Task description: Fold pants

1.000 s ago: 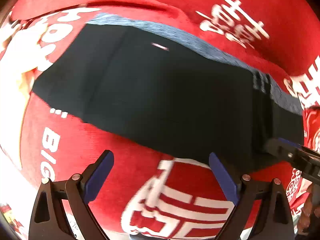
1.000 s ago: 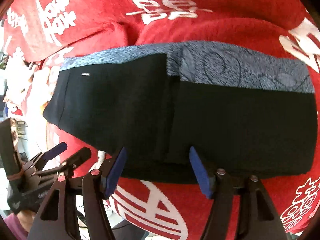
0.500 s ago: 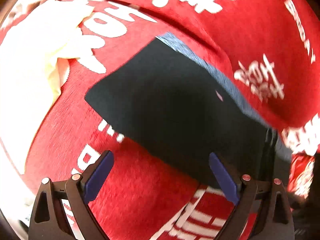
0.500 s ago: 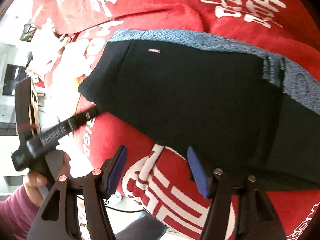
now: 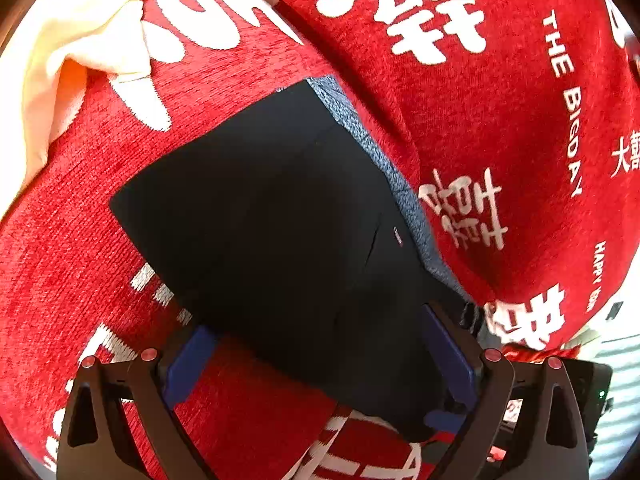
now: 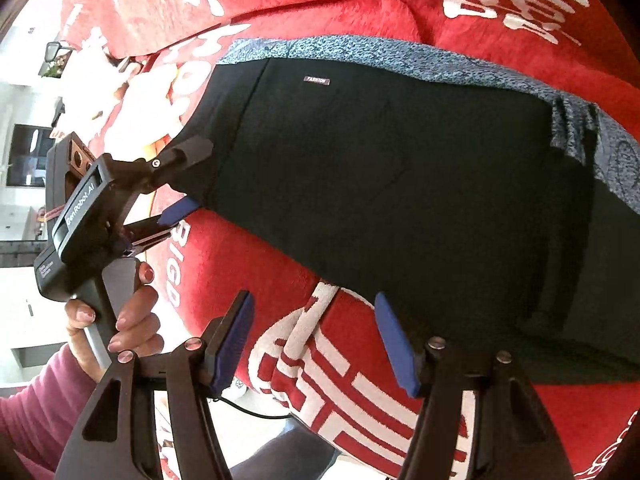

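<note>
Black pants (image 5: 280, 220) with a speckled grey-blue band (image 6: 400, 56) along the far edge lie folded flat on a red blanket (image 5: 500, 120). My left gripper (image 5: 320, 360) is open, and its blue pads (image 5: 188, 360) stand either side of the pants' near corner without pressing it. In the right wrist view the left gripper (image 6: 194, 178) straddles the left end of the pants (image 6: 400, 180), held by a hand (image 6: 132, 312). My right gripper (image 6: 314, 344) is open at the near edge, with only blanket between its pads (image 6: 232, 344).
The red blanket (image 6: 224, 272) with white characters covers the whole surface and drops off at the near edge. A cream cloth (image 5: 80, 40) lies bunched beyond the pants' left end. A pink sleeve (image 6: 36, 400) and a thin cable (image 6: 248, 412) show below the blanket edge.
The left gripper has swung and rolled toward the pants' left end, which now reaches between its fingers. The right gripper has slid left along the near edge. The pants lie unchanged.
</note>
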